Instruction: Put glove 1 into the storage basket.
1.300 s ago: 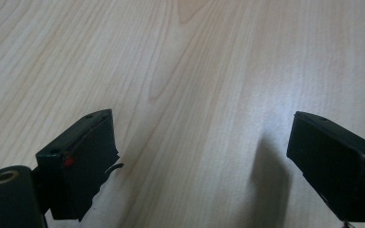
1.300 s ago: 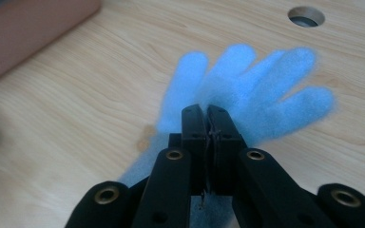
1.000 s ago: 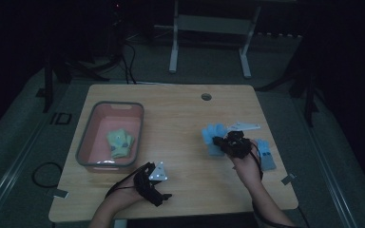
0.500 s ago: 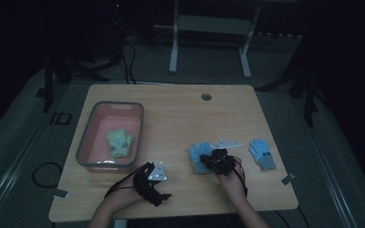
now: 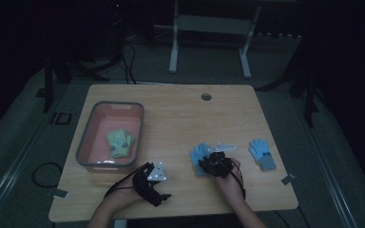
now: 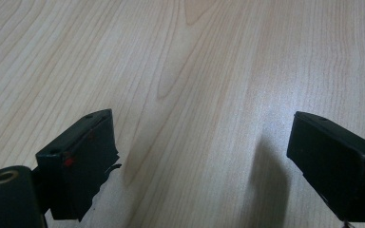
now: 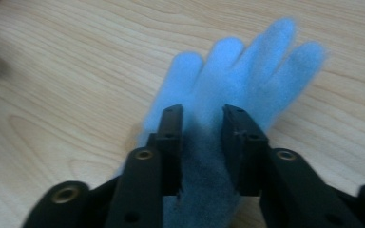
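The right gripper [image 7: 200,118] stands over a blue glove [image 7: 237,76] that lies flat on the worktop [image 5: 180,118], a little right of centre in the lower part of the high view. In the right gripper view its fingers [image 7: 170,142] have just been opening and now stand a little apart, with the glove's palm showing in the gap between them; whether the pads still press on the cloth cannot be told, though the glove looks to be resting on the wood rather than hanging. A second blue glove [image 5: 262,153] lies well apart at the right of the high view, and a green glove [image 5: 120,144] sits inside the pink bin [image 5: 91,124] at the left.

This reads as setting the glove down. To do it well, let the fingers spread fully before lifting, then rise straight up so no knit snags on a pad and drags the glove along. If the glove is meant for the bin instead, grip it across the palm, not by a fingertip, so it does not swing.

The left gripper [image 5: 149,183] rests at the lower left of the high view, its fingers [image 6: 83,161] wide apart over bare wood.
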`<state>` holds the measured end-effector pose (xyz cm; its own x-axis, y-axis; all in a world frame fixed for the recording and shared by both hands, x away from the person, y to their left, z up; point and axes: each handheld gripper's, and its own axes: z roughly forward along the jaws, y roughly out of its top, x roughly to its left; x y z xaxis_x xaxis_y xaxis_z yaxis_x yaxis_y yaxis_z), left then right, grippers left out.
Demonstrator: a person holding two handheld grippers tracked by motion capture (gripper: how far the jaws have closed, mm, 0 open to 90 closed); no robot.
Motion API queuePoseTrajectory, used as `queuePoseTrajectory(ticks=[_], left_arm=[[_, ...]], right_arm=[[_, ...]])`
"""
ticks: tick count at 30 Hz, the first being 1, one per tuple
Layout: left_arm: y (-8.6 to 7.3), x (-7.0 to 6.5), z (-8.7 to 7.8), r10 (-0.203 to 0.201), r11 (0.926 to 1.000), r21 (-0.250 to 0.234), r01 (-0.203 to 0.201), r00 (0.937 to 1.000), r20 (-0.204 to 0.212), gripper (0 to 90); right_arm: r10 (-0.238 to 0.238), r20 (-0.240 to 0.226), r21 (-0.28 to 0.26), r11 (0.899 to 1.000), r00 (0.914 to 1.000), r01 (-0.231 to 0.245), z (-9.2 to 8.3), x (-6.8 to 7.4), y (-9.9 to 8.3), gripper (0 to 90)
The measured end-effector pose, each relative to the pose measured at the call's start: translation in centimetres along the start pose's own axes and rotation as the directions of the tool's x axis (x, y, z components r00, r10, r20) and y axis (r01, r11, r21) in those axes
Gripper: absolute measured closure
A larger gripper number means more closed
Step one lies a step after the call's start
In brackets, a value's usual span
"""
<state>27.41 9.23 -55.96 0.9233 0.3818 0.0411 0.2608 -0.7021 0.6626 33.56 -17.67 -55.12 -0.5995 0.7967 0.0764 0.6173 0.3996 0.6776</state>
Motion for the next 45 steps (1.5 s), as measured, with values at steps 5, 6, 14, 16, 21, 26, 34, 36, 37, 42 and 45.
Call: queuePoseTrajectory(ticks=[5,6,14,16,21,26,34,36,37,42,45], left_arm=[[0.0,0.0,-0.1,-0.001,1.0,-0.004,0.001,1.0,0.002,9.6],[0.0,0.0,-0.1,-0.001,1.0,-0.004,0.001,1.0,0.003,9.6],[0.0,0.0,-0.1,0.003,1.0,-0.003,-0.003,1.0,0.005,9.6],[0.0,0.0,-0.1,0.005,1.0,-0.003,-0.005,1.0,0.006,9.6],[0.0,0.0,0.0,0.001,1.0,-0.003,-0.001,1.0,0.006,9.6],[0.1,-0.1,0.1,0.007,1.0,0.005,-0.007,1.0,-0.002,9.6],[0.1,0.0,0.0,0.004,1.0,0.003,-0.004,1.0,-0.002,9.6],[0.0,0.0,0.1,0.003,1.0,0.004,-0.003,1.0,0.0,9.6],[0.1,-0.1,0.1,0.01,0.9999,0.01,-0.01,0.9999,-0.001,9.6],[0.1,-0.1,0.0,0.008,1.0,0.006,-0.008,1.0,0.0,9.6],[0.1,-0.1,0.1,0.01,0.9999,0.012,-0.01,1.0,0.0,9.6]], right_arm=[[-0.017,-0.011,0.005,1.0,0.9998,0.017,-0.6,0.1,0.5,61.4],[-0.027,-0.014,0.003,1.0,0.9995,0.027,-0.8,0.1,0.6,59.4],[-0.059,-0.044,-0.032,0.998,0.9973,0.058,-2.9,-0.9,1.4,55.4],[-0.075,-0.037,-0.037,0.997,0.9965,0.074,-3.5,-1.4,1.5,55.6],[-0.103,-0.023,-0.061,0.993,0.9944,0.101,-5.4,-2.9,1.5,55.7],[-0.084,0.007,-0.065,0.994,0.9964,0.084,-6.8,-5.0,1.3,61.9],[-0.05,0.053,-0.087,0.995,0.9973,0.055,-8.5,-8.7,-0.1,59.3],[-0.051,0.06,-0.092,0.994,0.9969,0.056,-8.7,-9.2,-0.4,58.9],[-0.052,0.065,-0.09,0.994,0.9965,0.058,-8.9,-9.7,-0.7,58.9],[-0.014,0.109,-0.073,0.997,0.9939,0.022,-10.4,-13.6,-2.2,60.1],[0.012,0.146,-0.065,0.998,0.9892,-0.002,-10.9,-15.2,-2.8,60.3]])
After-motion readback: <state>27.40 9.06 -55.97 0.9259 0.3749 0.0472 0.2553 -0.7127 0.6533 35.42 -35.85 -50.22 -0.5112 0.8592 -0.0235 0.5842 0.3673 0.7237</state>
